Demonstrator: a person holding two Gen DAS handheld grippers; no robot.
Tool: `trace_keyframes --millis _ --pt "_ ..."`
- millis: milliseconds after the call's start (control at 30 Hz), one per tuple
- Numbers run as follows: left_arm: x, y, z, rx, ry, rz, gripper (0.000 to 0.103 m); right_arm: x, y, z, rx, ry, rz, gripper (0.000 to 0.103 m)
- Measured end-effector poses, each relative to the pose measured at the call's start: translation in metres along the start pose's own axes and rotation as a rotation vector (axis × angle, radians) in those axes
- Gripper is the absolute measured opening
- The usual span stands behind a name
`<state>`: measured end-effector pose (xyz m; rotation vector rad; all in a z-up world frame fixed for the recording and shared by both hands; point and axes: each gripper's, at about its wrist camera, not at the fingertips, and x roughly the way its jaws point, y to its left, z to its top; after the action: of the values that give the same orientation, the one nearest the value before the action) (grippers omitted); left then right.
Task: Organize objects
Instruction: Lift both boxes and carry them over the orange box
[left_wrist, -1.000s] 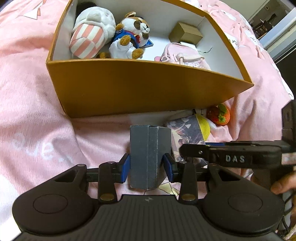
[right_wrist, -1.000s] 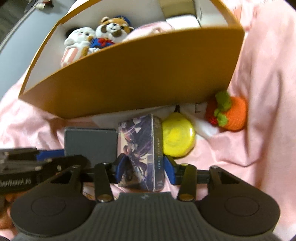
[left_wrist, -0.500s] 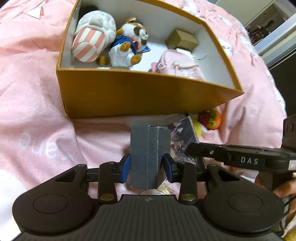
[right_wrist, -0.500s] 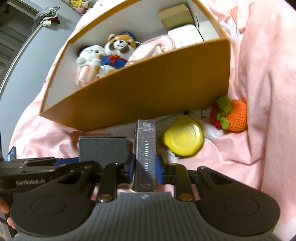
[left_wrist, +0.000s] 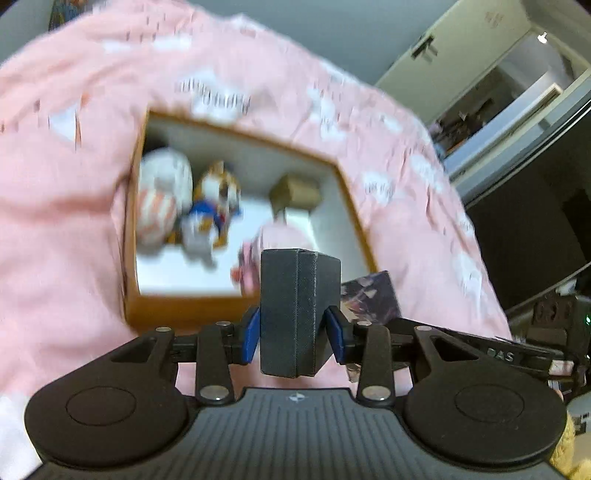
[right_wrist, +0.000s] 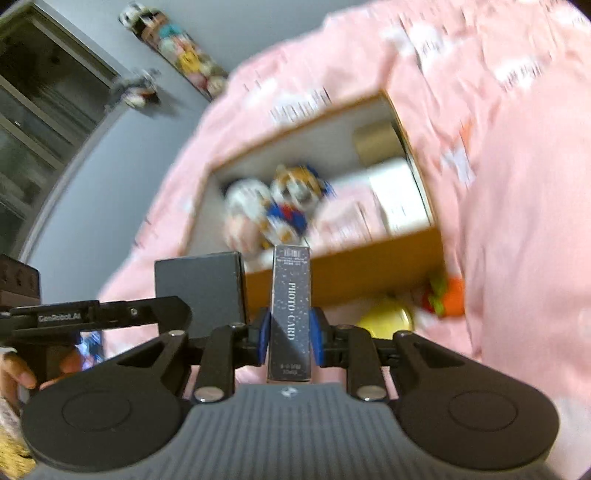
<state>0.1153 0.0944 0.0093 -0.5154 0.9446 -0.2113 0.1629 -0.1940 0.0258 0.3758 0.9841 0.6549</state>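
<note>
My left gripper (left_wrist: 293, 332) is shut on a dark grey box (left_wrist: 297, 310) and holds it in the air in front of the orange storage box (left_wrist: 184, 308). My right gripper (right_wrist: 290, 334) is shut on a slim dark photo card box (right_wrist: 290, 314), held upright beside the grey box (right_wrist: 201, 291). The storage box (right_wrist: 362, 269) holds a striped plush (left_wrist: 162, 203), a dog plush (left_wrist: 214, 206), a pink pouch (left_wrist: 284, 236) and a small brown box (left_wrist: 297, 192). A yellow disc (right_wrist: 384, 317) and an orange knitted fruit (right_wrist: 448, 297) lie on the pink bedding by the storage box.
Pink bedding (left_wrist: 59, 221) covers the bed all around the storage box. A grey wall (right_wrist: 122, 140) and dark furniture (left_wrist: 535, 229) stand beyond the bed. A white box (right_wrist: 399, 199) lies in the storage box's right end.
Both grippers have risen well above the bed with their boxes held. The storage box now looks smaller and farther below. The view is blurred from motion.
</note>
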Motion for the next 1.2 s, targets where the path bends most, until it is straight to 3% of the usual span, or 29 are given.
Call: trace_keyframes --millis 100,233,400,700,1000,1133,1200 --pt "-0.001 0.001 0.022 -0.009 -0.036 0.024 0.043 -0.003 0.013 0.02 -0.038 -0.063 0.015 0.024" --pt "0.018 0.01 0.043 -0.042 -0.022 0.096 0.043 0.011 0.017 0.043 -0.035 -0.112 0.023 0.024" --pt "0.058 0.02 0.052 -0.074 0.064 0.167 0.043 0.04 0.014 0.056 -0.027 -0.113 -0.019 0.024" --pt "0.114 0.042 0.048 -0.155 0.237 0.202 0.043 0.068 -0.003 0.059 -0.01 -0.08 -0.047 0.024" --pt "0.124 0.045 0.048 -0.154 0.309 0.227 0.043 0.075 -0.009 0.061 -0.015 -0.082 -0.049 0.024" --pt "0.124 0.039 0.051 -0.106 0.339 0.265 0.04 0.077 -0.013 0.061 -0.006 -0.078 -0.05 0.024" --pt "0.117 0.035 0.056 -0.087 0.35 0.244 0.039 0.075 -0.014 0.061 -0.005 -0.082 -0.051 0.024"
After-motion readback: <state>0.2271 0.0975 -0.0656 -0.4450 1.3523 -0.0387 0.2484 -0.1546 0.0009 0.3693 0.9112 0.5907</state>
